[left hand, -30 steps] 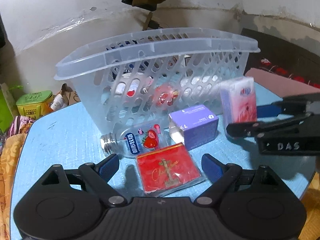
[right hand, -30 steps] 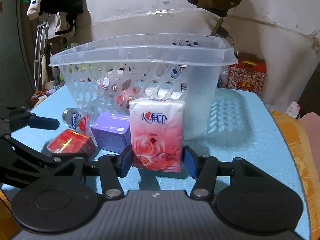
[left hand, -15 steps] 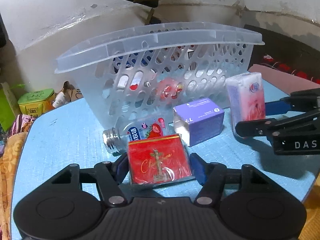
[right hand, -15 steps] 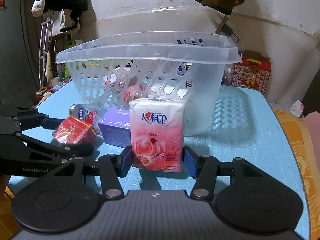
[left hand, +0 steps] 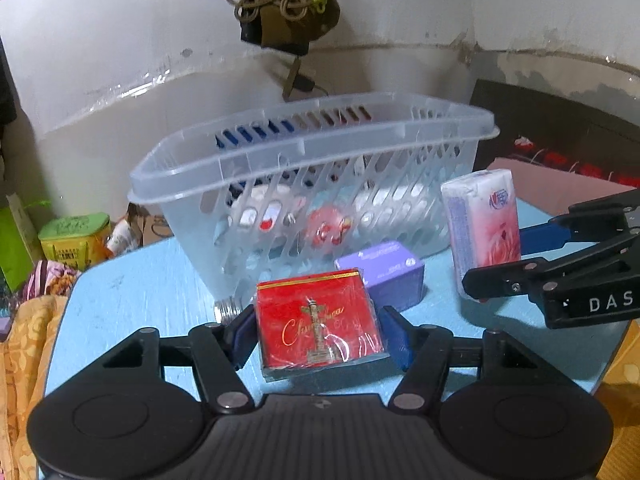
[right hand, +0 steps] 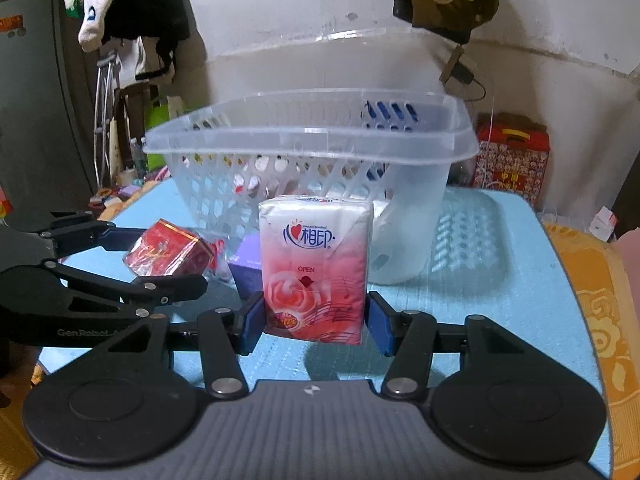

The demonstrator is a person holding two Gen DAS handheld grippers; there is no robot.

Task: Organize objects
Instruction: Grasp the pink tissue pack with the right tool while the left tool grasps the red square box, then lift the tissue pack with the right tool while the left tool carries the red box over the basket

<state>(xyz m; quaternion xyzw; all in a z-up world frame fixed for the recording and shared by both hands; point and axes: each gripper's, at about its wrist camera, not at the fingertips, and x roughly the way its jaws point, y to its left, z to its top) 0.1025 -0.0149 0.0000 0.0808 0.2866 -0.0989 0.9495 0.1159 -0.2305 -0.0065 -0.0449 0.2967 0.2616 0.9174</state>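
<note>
A clear slotted plastic basket (left hand: 312,168) with a wide flat rim stands on the pale blue table (left hand: 132,292) at twelve o'clock from both grippers. The right gripper (right hand: 314,322) pinches a soft, glossy pink tissue pack (right hand: 316,264) upright between its blue pads. The left gripper (left hand: 318,338), having just closed, clamps a flat red box (left hand: 320,320) in crinkled film, with a purple carton (left hand: 384,272) at one o'clock beyond it.

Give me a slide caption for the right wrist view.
Right gripper lifts a pink tissue pack before the clear basket.
</note>
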